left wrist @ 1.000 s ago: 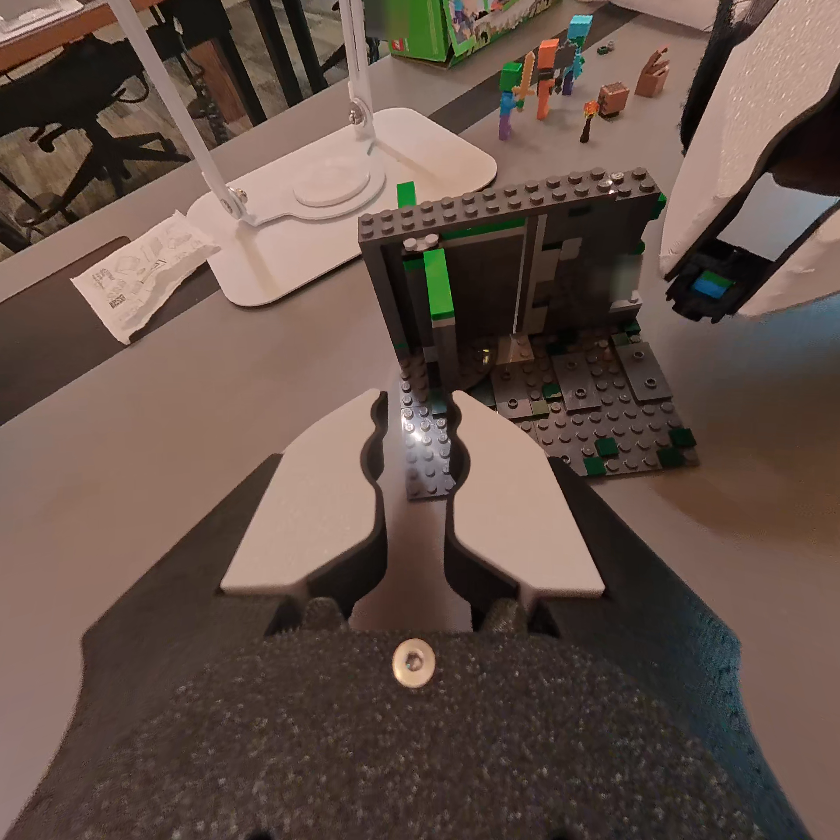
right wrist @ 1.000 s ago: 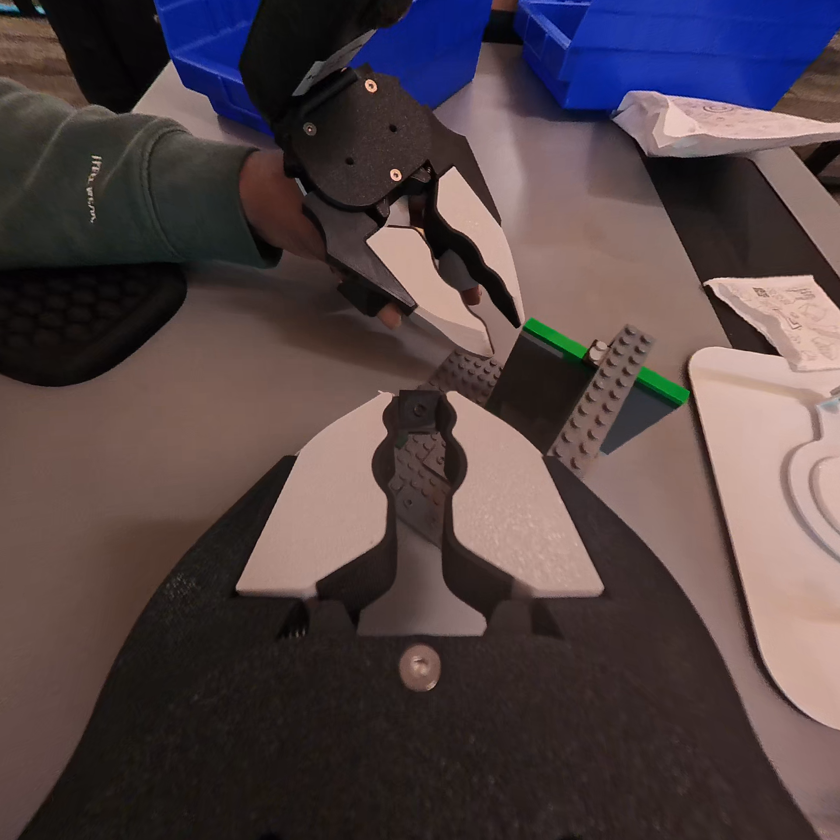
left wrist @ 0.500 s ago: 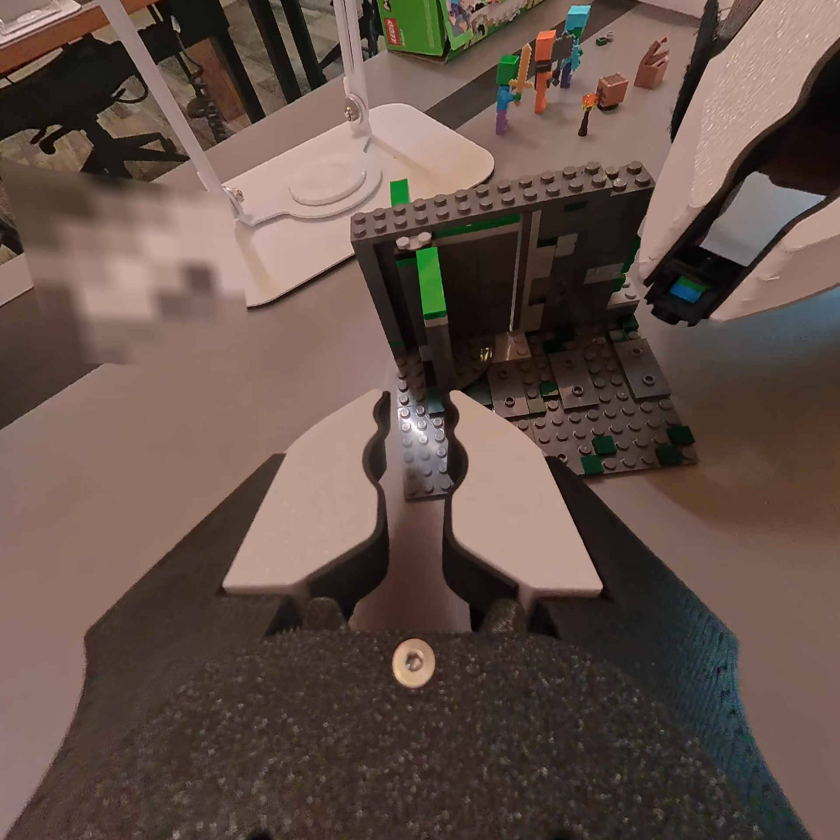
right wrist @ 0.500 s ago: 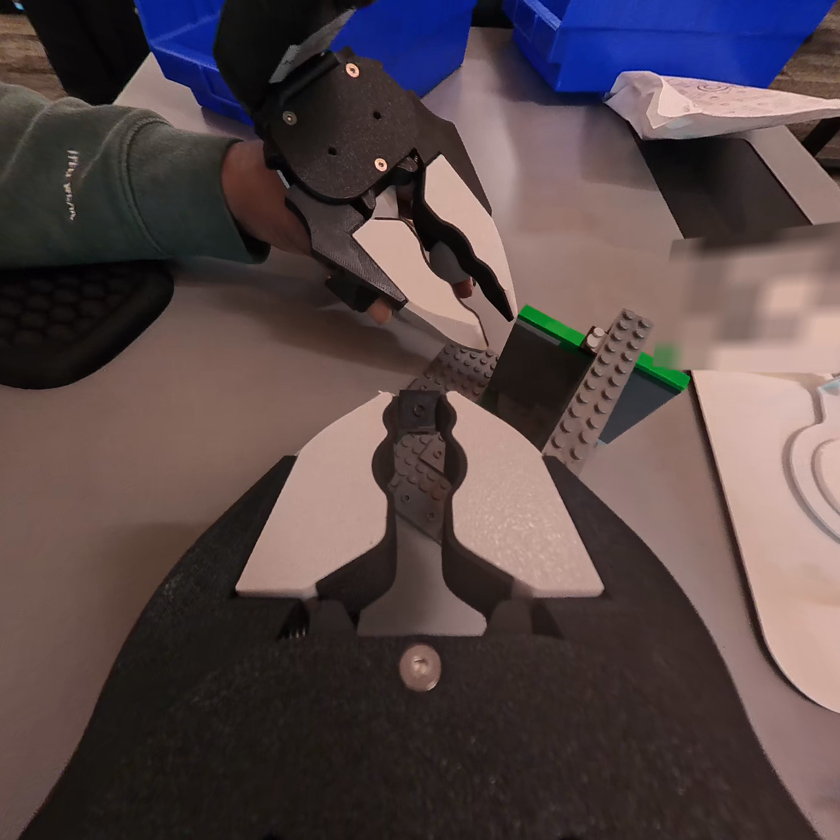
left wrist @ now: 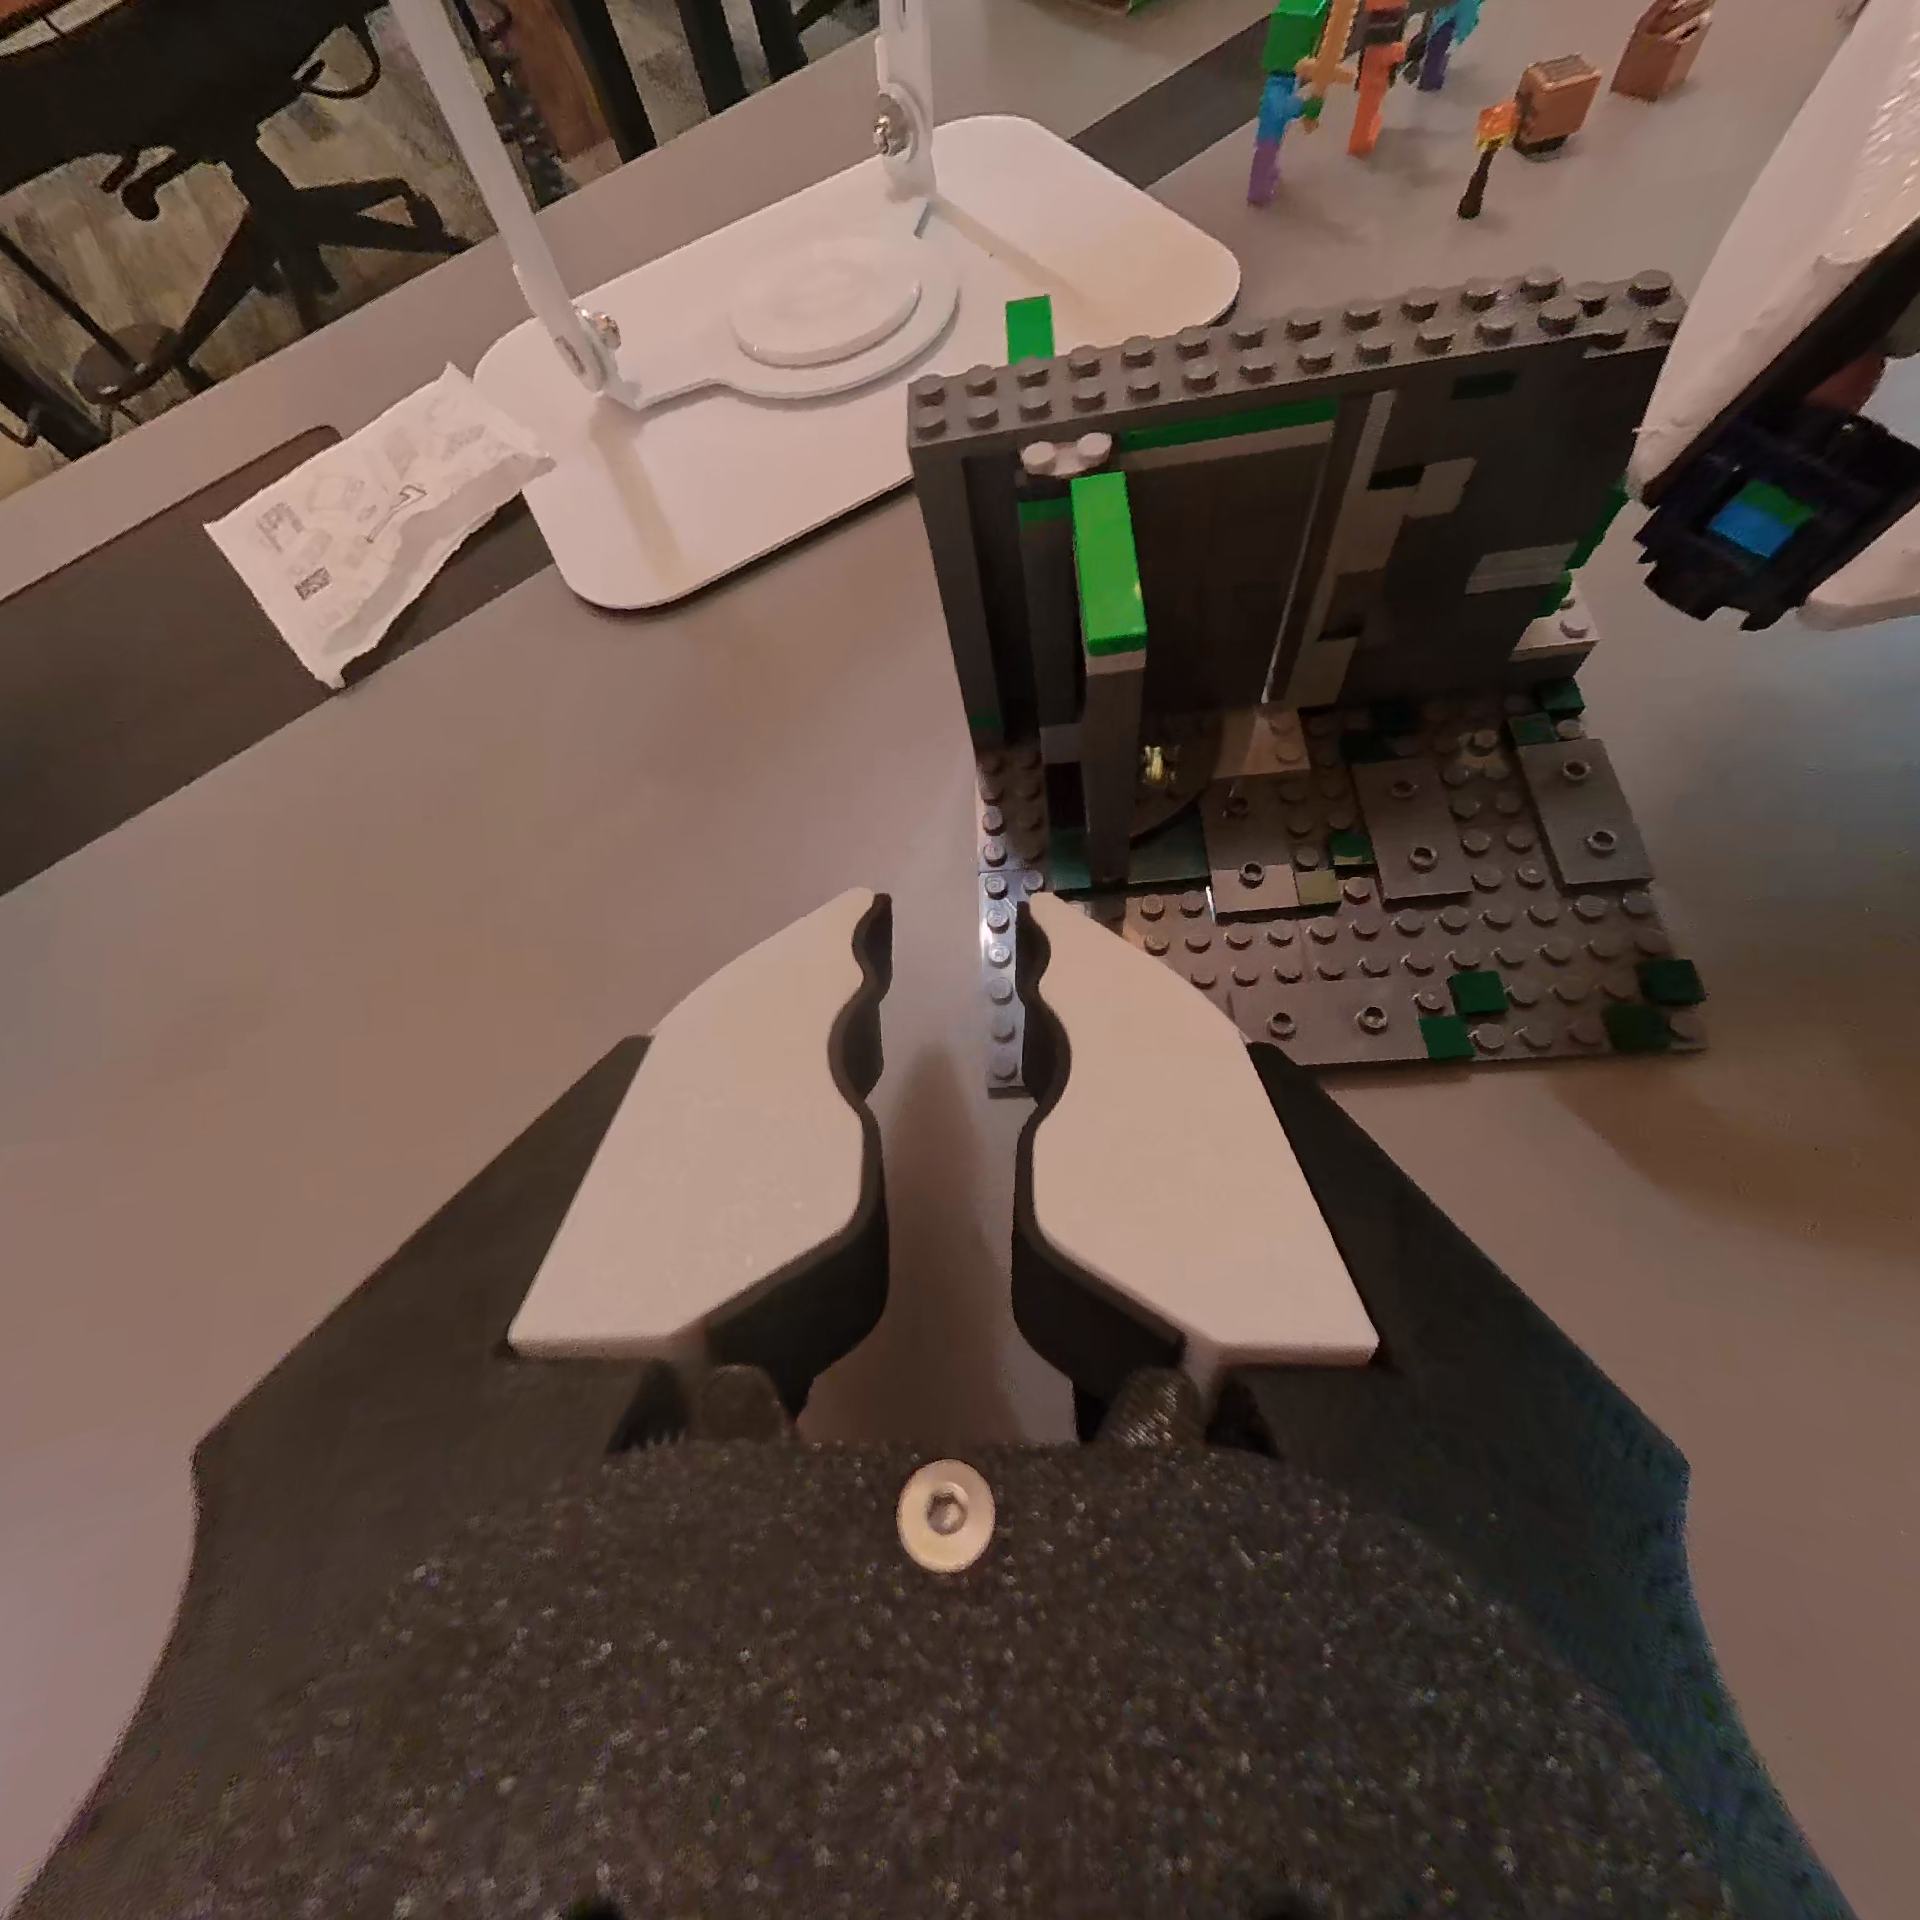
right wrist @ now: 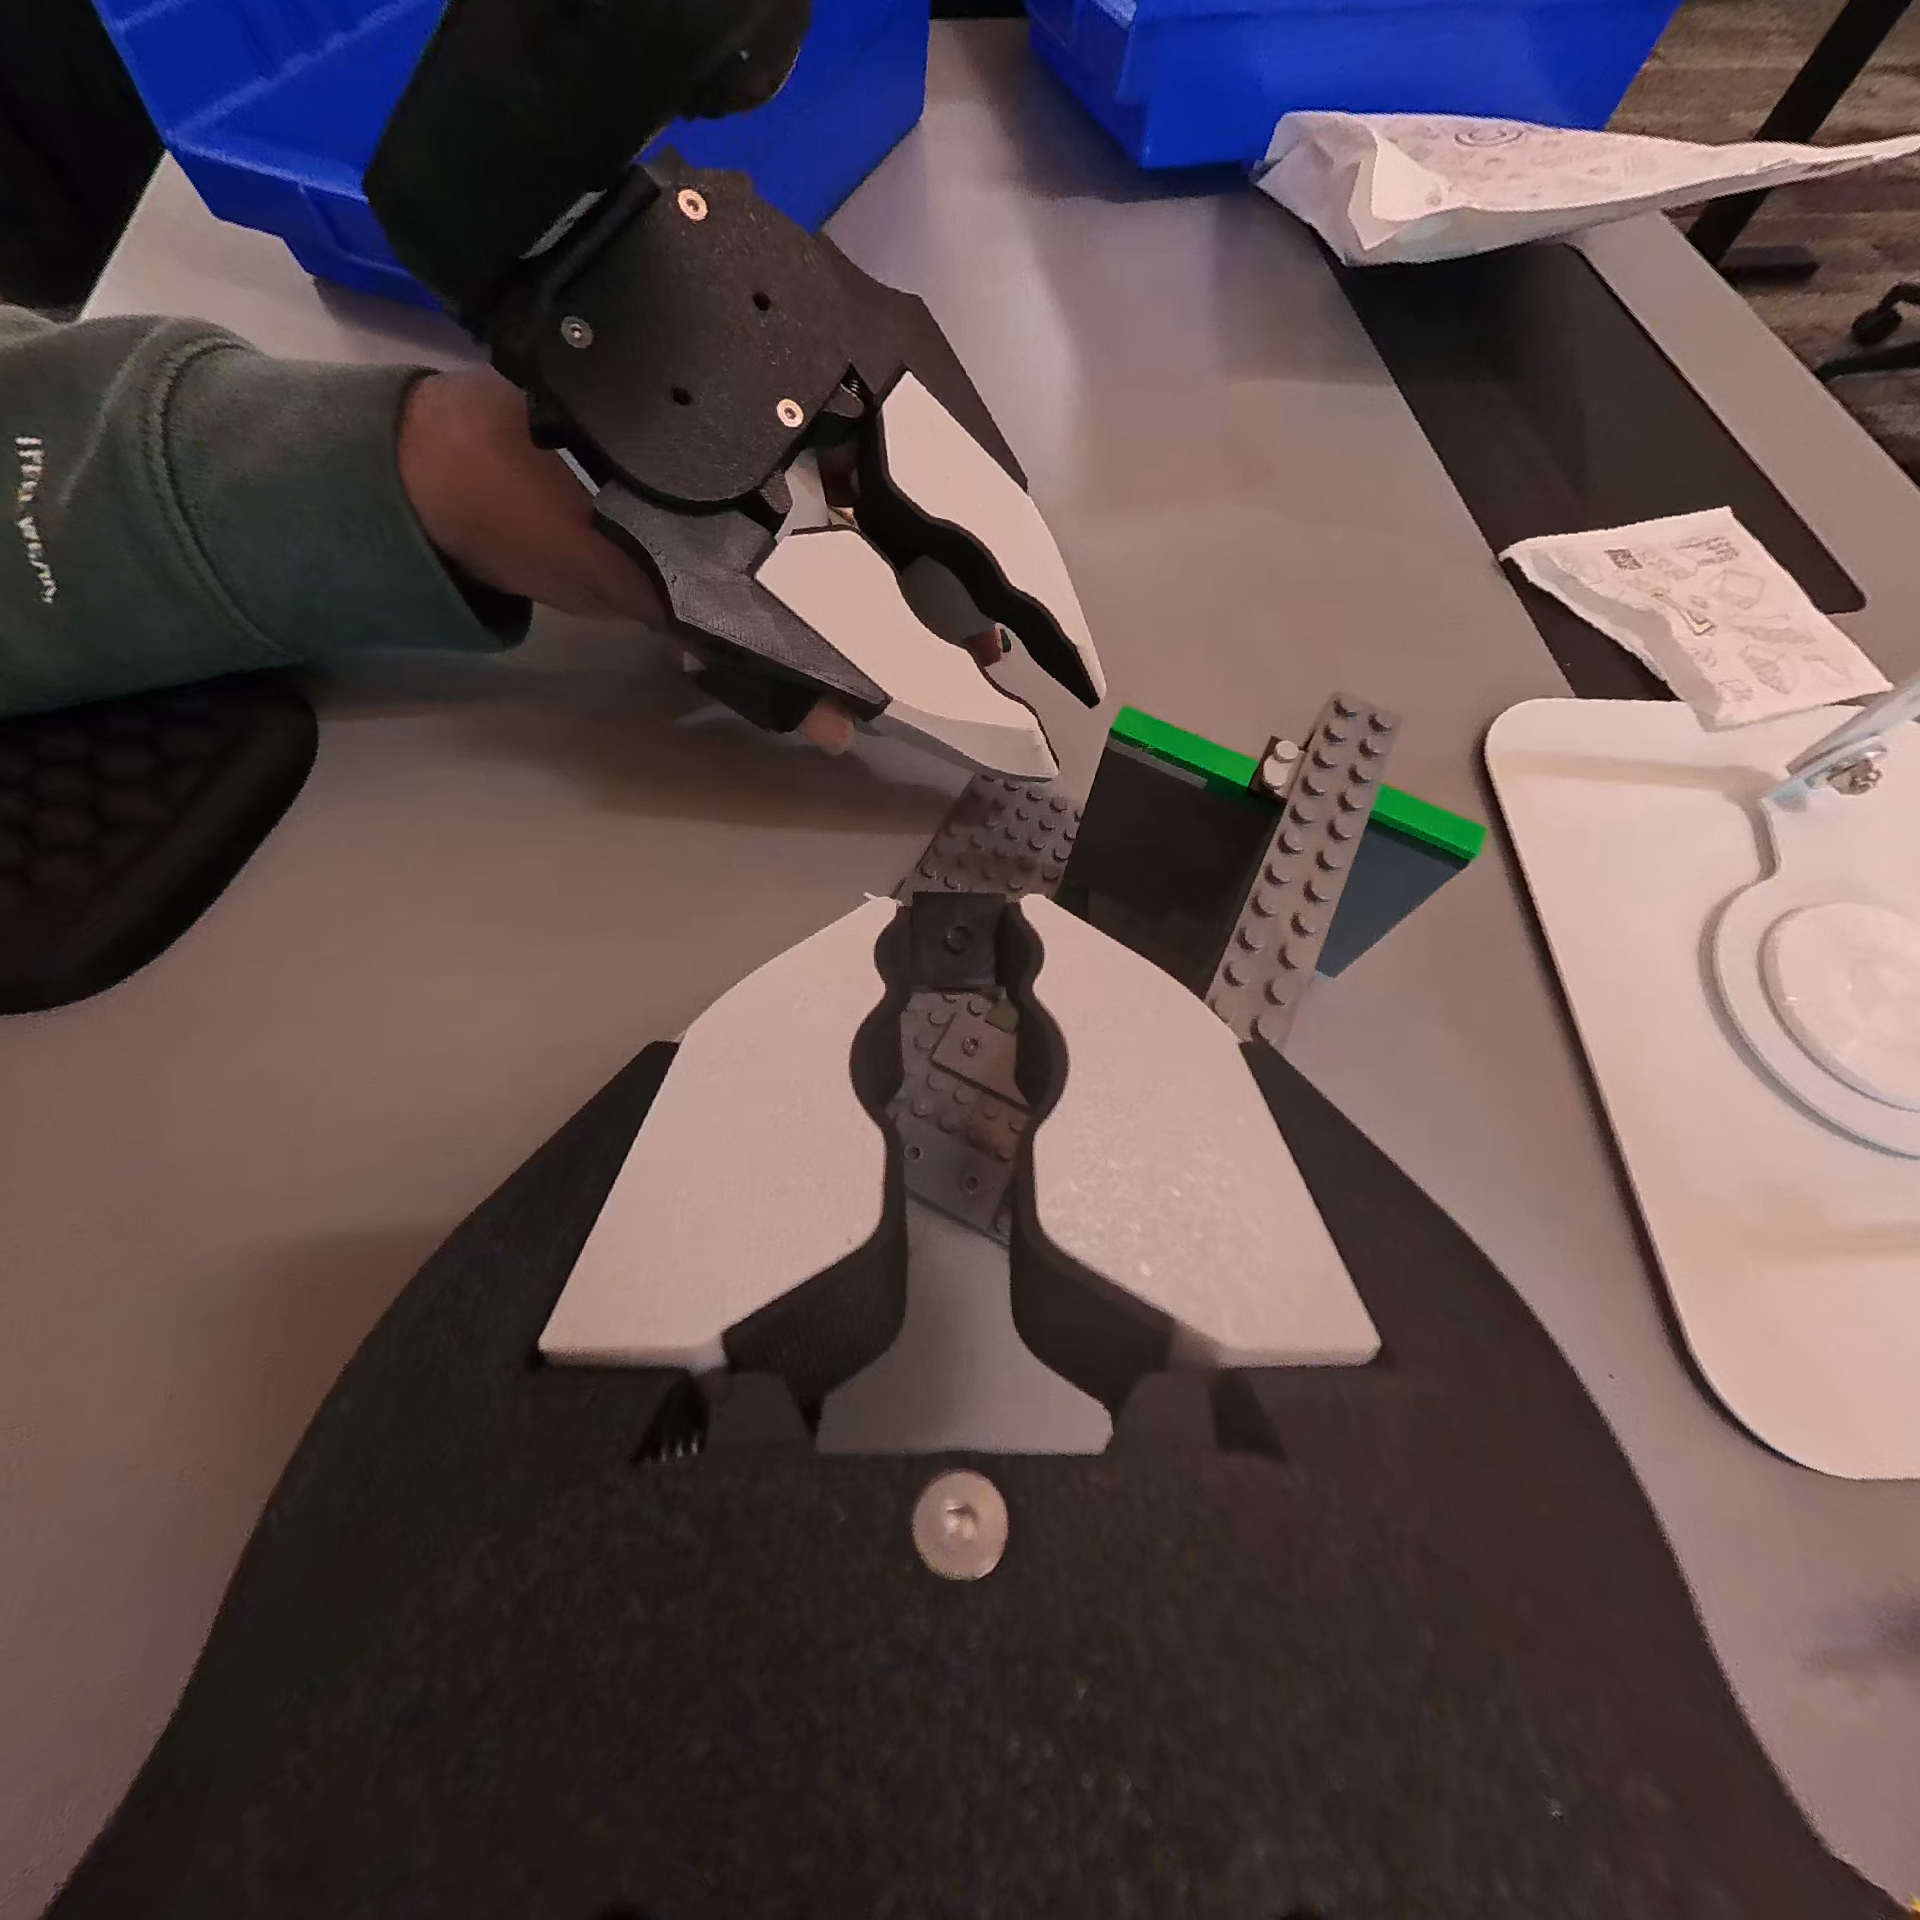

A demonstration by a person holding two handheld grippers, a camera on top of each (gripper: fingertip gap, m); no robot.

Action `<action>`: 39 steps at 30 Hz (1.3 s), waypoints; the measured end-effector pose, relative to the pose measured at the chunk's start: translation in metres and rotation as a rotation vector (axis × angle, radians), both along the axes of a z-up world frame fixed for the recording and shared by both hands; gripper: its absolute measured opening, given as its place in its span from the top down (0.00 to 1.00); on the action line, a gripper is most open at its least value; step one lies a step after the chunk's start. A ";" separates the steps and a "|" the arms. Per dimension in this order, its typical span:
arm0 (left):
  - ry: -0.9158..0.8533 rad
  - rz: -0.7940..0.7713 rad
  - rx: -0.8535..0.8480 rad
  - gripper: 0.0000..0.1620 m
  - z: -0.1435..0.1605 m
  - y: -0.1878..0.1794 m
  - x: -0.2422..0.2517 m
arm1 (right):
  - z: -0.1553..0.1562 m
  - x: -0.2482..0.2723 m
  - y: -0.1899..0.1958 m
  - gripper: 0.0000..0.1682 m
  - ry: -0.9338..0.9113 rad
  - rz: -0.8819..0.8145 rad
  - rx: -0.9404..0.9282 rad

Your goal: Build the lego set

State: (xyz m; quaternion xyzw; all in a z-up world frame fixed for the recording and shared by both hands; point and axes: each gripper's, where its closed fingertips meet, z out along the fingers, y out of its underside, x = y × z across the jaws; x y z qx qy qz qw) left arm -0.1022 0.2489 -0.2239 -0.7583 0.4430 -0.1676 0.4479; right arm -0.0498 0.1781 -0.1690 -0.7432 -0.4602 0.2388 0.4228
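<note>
The Lego build is a dark grey studded baseplate [left wrist: 1455, 977] with an upright grey and green wall [left wrist: 1299, 520]. The right wrist view shows its wall [right wrist: 1164, 842] edge-on and a corner of the baseplate [right wrist: 1008, 831]. My left gripper [left wrist: 954, 914] is slightly open and empty. It hovers at the plate's near left corner, with the plate edge by its right finger. It also shows in the right wrist view [right wrist: 1070, 732]. My right gripper [right wrist: 958, 914] is shut on a small dark Lego piece [right wrist: 951, 940]. It holds this piece [left wrist: 1756, 520] above the plate's right side, by the wall.
A white lamp base [left wrist: 883, 343] stands behind the build, with a torn paper sheet [left wrist: 374, 520] to its left. Lego minifigures [left wrist: 1351, 83] stand at the far edge. Blue bins [right wrist: 1299, 62] and a black mat [right wrist: 125, 831] lie on the person's side. A hand in a green sleeve [right wrist: 208, 520] holds the left gripper. The grippers' ends are close to 11 cm from one another.
My left gripper has shifted left, so the plate's corner is no longer centred between its fingers. The right gripper with its piece has moved slightly up and right in the left wrist view.
</note>
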 end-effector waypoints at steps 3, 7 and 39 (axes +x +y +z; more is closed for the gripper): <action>0.005 0.007 -0.009 0.86 -0.002 0.001 -0.002 | -0.002 -0.001 0.001 0.90 -0.008 -0.009 -0.002; 0.005 0.004 -0.011 0.86 -0.002 0.001 -0.002 | -0.004 -0.003 0.002 0.90 -0.020 -0.020 0.001; -0.016 -0.004 0.054 0.89 0.012 -0.001 0.004 | -0.044 -0.012 0.010 0.90 -0.069 -0.369 -0.077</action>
